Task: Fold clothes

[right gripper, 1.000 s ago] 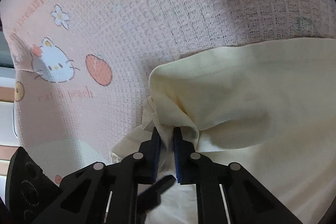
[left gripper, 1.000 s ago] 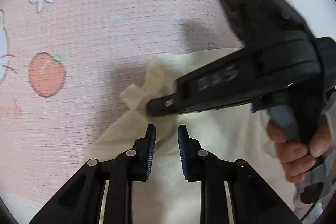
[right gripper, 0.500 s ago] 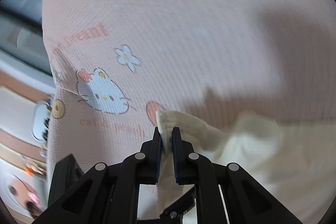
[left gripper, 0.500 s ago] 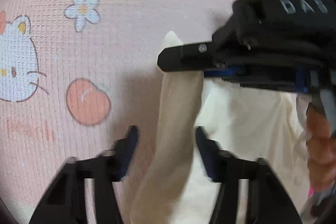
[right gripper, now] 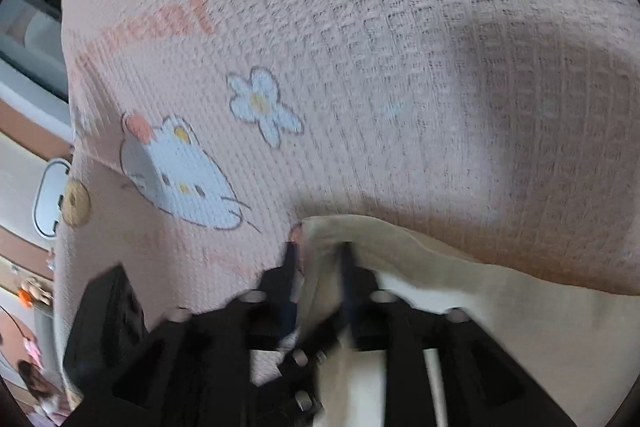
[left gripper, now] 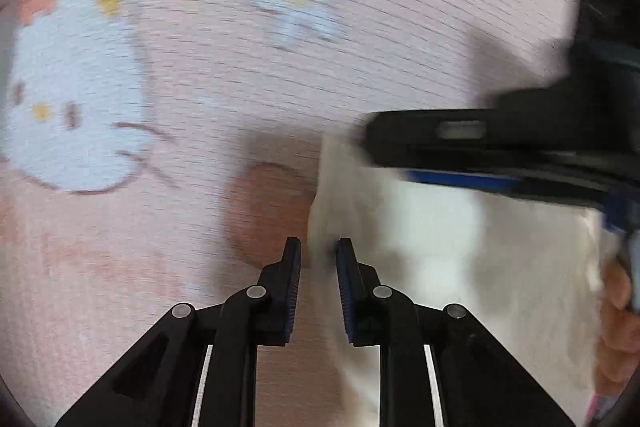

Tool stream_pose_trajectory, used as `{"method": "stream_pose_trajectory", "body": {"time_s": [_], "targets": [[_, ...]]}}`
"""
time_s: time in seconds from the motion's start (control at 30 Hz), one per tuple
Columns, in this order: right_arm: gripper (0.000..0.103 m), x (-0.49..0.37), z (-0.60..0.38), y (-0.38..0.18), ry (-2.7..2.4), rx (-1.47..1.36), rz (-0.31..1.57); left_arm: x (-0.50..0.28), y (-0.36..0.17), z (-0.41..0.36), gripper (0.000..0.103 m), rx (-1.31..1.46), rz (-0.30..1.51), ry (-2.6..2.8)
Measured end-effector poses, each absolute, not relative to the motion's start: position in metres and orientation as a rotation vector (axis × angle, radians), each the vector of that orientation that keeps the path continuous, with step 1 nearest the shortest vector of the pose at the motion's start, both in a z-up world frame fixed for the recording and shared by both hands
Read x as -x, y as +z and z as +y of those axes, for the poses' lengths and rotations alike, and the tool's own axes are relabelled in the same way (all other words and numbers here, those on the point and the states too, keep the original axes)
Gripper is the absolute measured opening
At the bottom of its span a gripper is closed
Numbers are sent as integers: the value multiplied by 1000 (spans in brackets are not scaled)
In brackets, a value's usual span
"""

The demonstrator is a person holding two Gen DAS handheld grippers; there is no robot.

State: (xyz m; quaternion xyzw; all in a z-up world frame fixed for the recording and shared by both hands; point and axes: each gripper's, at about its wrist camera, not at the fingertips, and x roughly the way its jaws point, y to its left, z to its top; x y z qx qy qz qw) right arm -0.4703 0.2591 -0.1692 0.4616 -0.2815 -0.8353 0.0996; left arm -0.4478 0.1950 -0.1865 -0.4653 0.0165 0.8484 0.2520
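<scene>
A cream garment [left gripper: 440,247] lies on a pink waffle blanket [left gripper: 400,27]. My left gripper [left gripper: 319,255] is shut on the garment's left edge, which shows pinched between the blue pads. To its right, my right gripper [left gripper: 386,163] reaches in sideways at the garment's top corner. In the right wrist view the right gripper [right gripper: 319,259] is open, its blurred fingers standing apart on either side of the garment's raised corner [right gripper: 320,239]. The rest of the garment [right gripper: 520,327] spreads to the right.
The blanket carries a white cat print [left gripper: 72,87], a blue flower [left gripper: 294,3] and a peach [left gripper: 272,211]. A hand [left gripper: 616,327] holds the right gripper's handle. The blanket's edge [right gripper: 68,107] drops off at the left, with furniture beyond.
My left gripper went from wide open to closed on the garment's edge. My right gripper, shut on the corner before, has spread its fingers. Both views shifted toward the cat print.
</scene>
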Motion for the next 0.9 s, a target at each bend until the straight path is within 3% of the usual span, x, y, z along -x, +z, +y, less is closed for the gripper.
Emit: {"method": "stream_pose_trajectory", "body": {"time_s": [0.1,0.23,0.3,0.33,0.37,0.43,0.5,0.63,0.7,0.87,0.9], "targets": [[57,455,265,-154,-2506,-1327,-785,455,-181,179,17,1317,-109,2318],[59,434,272,-135,-2552,-1275,-721,445,-157,174,18,1326,-191,2313],[59,424,276,-125,-2574,-1249,-689,433,-141,178,33,1322,-165,2326],[59,417,279,-119,-2588,-1243,-673,425,-131,183,57,1320,-151,2328],[59,405,286,-113,-2608,-1255,-657,417,-124,187,75,1319,-150,2324],[59,382,299,-99,-2649,-1279,-624,399,-109,208,76,1328,-152,2303],[59,356,314,-87,-2681,-1302,-601,375,-99,287,75,1364,-108,2276],[60,294,349,-65,-2777,-1355,-524,359,-59,346,76,1311,68,2253],[67,261,370,-55,-2834,-1384,-487,301,-38,307,75,1278,95,2221],[71,187,431,-50,-2930,-1408,-512,278,-5,376,76,1181,164,2124],[71,174,444,-52,-2950,-1413,-522,283,-18,393,76,1178,182,2106]]}}
